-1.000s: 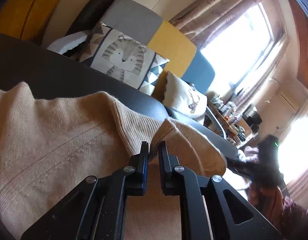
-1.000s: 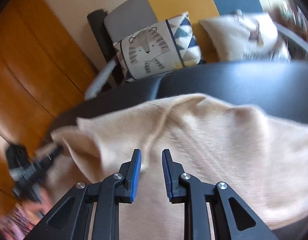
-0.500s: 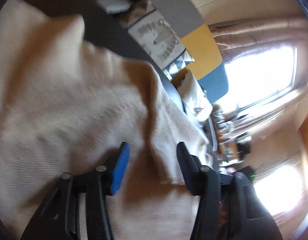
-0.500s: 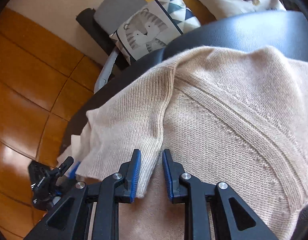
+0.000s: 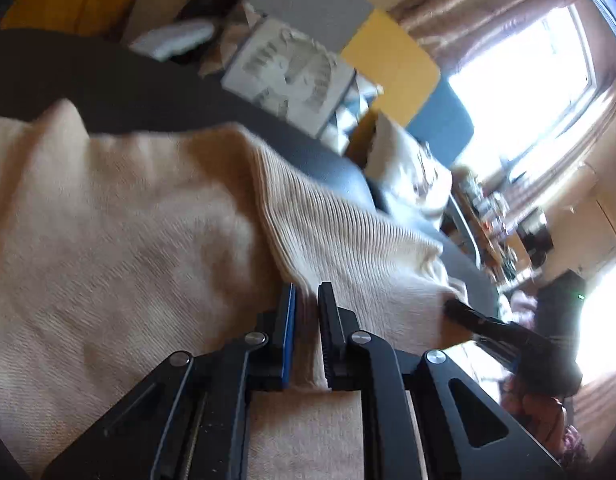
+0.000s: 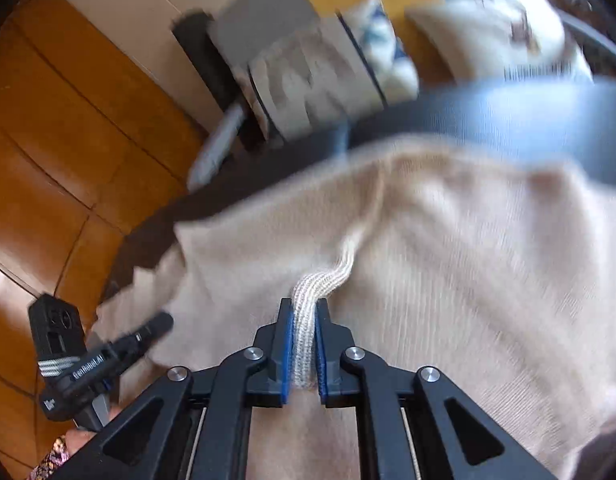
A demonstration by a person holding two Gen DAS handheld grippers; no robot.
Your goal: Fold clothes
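Now both tools pinch the beige sweater (image 6: 448,248), spread over the dark round table (image 5: 107,92): the right gripper (image 6: 304,344), its jaws just closed, clamps a ribbed band (image 6: 308,312), and the left gripper (image 5: 306,332), likewise just closed, nips a ribbed fold. Judged best practice: lift both evenly, keeping the knit taut, and lay it squarely back on the table.

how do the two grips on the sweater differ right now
The right gripper pinches a narrow ribbed band of the beige sweater, bunched upright between its pads. The left gripper clamps a flatter fold beside the wide ribbed hem. Both are shut on the knit, having just closed.
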